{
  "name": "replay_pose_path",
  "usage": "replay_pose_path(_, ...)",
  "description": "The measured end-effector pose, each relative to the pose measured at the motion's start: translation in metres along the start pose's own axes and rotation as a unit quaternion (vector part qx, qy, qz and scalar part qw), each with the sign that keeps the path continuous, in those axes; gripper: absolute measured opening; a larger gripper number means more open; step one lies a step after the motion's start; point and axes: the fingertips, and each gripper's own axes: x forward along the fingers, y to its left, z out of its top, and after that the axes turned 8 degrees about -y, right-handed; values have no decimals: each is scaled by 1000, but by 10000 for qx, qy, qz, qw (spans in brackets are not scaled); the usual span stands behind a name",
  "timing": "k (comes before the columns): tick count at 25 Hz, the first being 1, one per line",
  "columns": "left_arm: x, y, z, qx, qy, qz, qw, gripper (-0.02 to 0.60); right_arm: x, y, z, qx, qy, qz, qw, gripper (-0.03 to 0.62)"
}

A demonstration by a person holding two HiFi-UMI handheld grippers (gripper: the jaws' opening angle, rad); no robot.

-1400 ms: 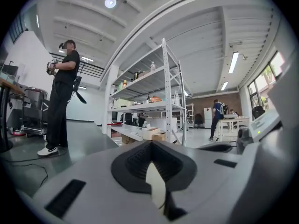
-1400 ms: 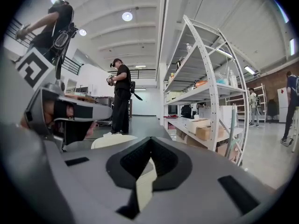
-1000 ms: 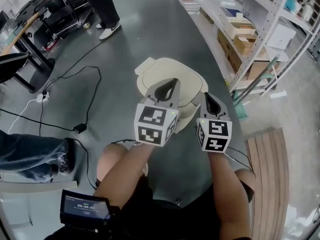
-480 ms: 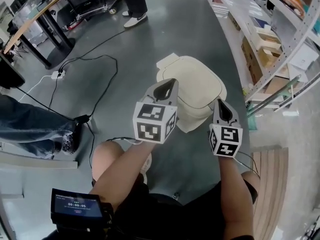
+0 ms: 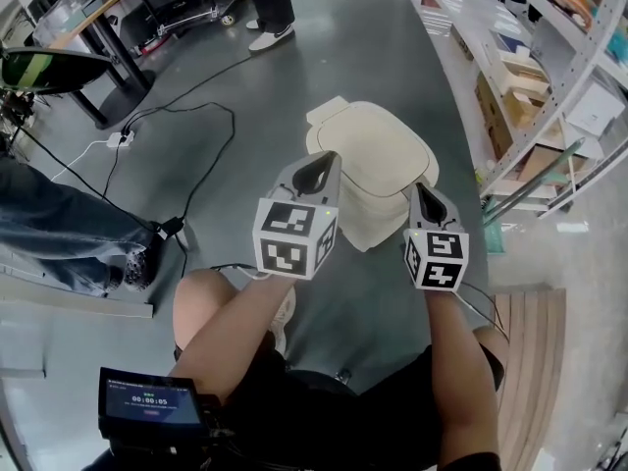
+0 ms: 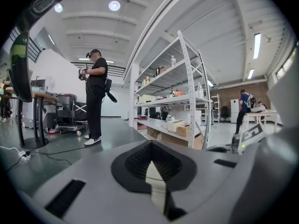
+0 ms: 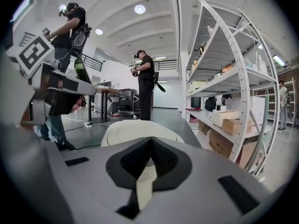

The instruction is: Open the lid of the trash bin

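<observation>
- The trash bin stood on the floor just ahead of and below both grippers, its cream lid down
- Left gripper and right gripper each had their jaws pressed together, holding nothing
- The lid's long axis ran away from the person; its near edge lay between the two tips, the right seemingly nearer

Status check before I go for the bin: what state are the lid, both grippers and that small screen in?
Lid: closed, flat on the trash bin.
Left gripper: jaws shut, nothing between them, over the lid's near left edge.
Right gripper: jaws shut, nothing between them, by the lid's near right edge.
Small screen: on, display lit.
</observation>
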Motion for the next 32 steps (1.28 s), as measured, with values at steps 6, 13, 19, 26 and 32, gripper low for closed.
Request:
replay_pose_path(6, -5, 3, -4, -4, 76, -55, 10000, 0, 2, -3, -5, -143, 116, -12, 9998, 6)
replay_pose_path(13, -10, 21, 4, -199, -33, 51, 9998, 0, 7, 7, -13, -221, 215, -96, 9995, 6)
replay_pose_path(19, -6, 18, 5, -154, -18, 4, 9999, 0, 4, 1, -12, -251, 235, -198, 9992, 6)
replay_pose_path(26, 1, 17, -4, -176, 21, -68, 9998, 0, 7, -1, -16, -158, 216, -297, 9992, 6)
replay_pose_path(32, 4, 11, 2, -216, -29, -145, 9997, 0, 6, -3, -15, -87, 265, -317, 9991, 6)
